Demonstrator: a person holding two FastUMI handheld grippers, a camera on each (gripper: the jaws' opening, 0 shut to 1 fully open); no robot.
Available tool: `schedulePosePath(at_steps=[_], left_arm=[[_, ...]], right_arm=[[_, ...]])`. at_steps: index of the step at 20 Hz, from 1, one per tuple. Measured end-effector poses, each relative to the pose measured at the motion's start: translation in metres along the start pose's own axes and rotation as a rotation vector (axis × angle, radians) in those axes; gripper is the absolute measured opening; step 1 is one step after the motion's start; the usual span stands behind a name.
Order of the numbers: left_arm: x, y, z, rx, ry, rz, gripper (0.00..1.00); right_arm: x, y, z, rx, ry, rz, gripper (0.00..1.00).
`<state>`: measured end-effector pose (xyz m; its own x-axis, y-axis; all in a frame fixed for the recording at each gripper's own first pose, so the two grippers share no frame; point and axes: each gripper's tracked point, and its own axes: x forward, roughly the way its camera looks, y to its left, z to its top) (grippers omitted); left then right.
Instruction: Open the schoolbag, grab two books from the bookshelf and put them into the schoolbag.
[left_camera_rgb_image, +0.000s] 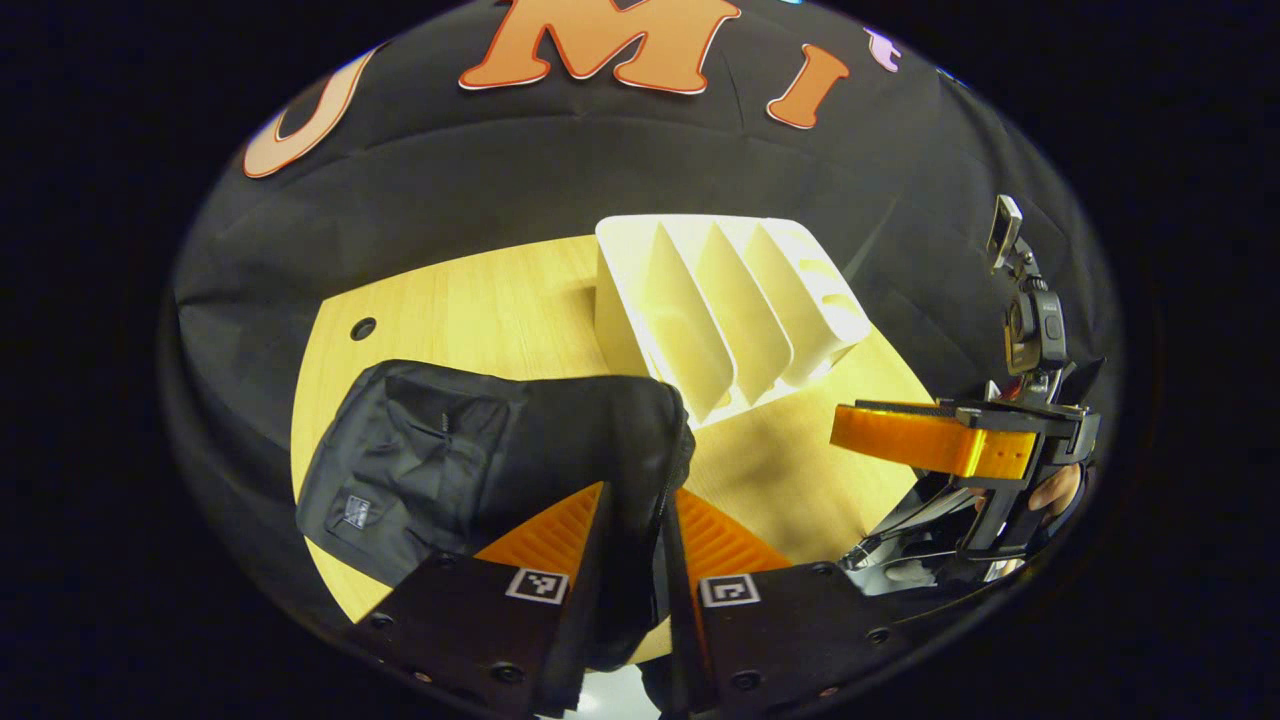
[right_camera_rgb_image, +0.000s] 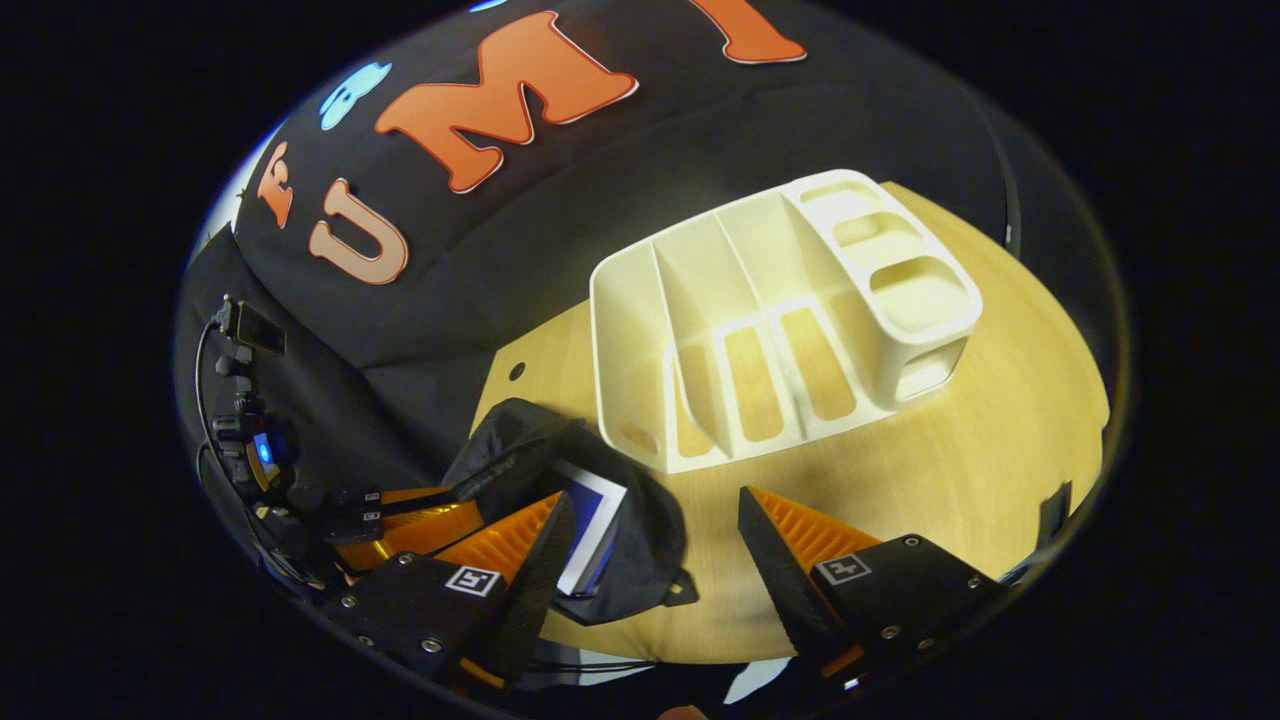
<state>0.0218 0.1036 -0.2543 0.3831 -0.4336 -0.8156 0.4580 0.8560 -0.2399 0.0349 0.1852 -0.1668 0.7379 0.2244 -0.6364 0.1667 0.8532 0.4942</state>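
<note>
The black schoolbag (left_camera_rgb_image: 450, 450) lies on the wooden table (left_camera_rgb_image: 500, 310). My left gripper (left_camera_rgb_image: 637, 495) is shut on the fabric at the bag's zip edge and holds the mouth up. In the right gripper view the schoolbag (right_camera_rgb_image: 650, 540) gapes open, and a book (right_camera_rgb_image: 595, 530) with a white and blue cover sits inside. My right gripper (right_camera_rgb_image: 655, 498) is open just above the bag's mouth with nothing between its fingers. The white bookshelf (right_camera_rgb_image: 780, 310) stands behind, its slots bare. The right gripper (left_camera_rgb_image: 845, 425) also shows at the right, held by a hand.
The bookshelf (left_camera_rgb_image: 720, 310) sits near the table's far edge against the black cloth wall. A small round hole (left_camera_rgb_image: 363, 328) marks the table's far left corner. Bare wood (right_camera_rgb_image: 950, 470) lies in front of the shelf, to the right of the bag.
</note>
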Motion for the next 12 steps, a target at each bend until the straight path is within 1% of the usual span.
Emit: schedulePosePath(at_steps=[2, 3, 4, 5, 6, 7, 8, 9, 10, 12], left_arm=[[-0.003, -0.013, 0.002, 0.017, -0.02, 0.004, 0.47], [-0.005, -0.023, 0.006, 0.016, -0.033, -0.008, 0.51], [-0.007, -0.033, 0.01, 0.017, -0.049, -0.015, 0.62], [-0.011, -0.042, 0.013, 0.022, -0.062, -0.013, 0.65], [-0.013, -0.048, 0.018, 0.029, -0.082, -0.009, 0.8], [-0.018, -0.054, 0.024, 0.039, -0.113, -0.001, 0.88], [-0.022, -0.059, 0.033, 0.052, -0.154, 0.006, 0.9], [-0.027, -0.064, 0.041, 0.058, -0.187, 0.012, 0.9], [-0.031, -0.064, 0.037, 0.058, -0.223, 0.012, 0.9], [-0.032, -0.07, 0.046, 0.039, -0.302, 0.014, 0.92]], right_arm=[[-0.012, -0.01, 0.013, -0.073, -0.036, -0.035, 0.98], [-0.018, -0.011, 0.021, -0.101, -0.055, -0.041, 0.98], [-0.025, -0.013, 0.027, -0.12, -0.074, -0.047, 0.98], [-0.03, -0.014, 0.035, -0.135, -0.091, -0.047, 0.98], [-0.036, -0.016, 0.042, -0.151, -0.108, -0.051, 0.98], [-0.039, -0.014, 0.048, -0.176, -0.125, -0.05, 0.98], [-0.043, -0.019, 0.057, -0.206, -0.152, -0.074, 0.98], [-0.05, -0.023, 0.067, -0.234, -0.182, -0.1, 0.98], [-0.06, -0.024, 0.076, -0.259, -0.209, -0.111, 0.98], [-0.081, -0.019, 0.088, -0.32, -0.265, -0.112, 0.98]])
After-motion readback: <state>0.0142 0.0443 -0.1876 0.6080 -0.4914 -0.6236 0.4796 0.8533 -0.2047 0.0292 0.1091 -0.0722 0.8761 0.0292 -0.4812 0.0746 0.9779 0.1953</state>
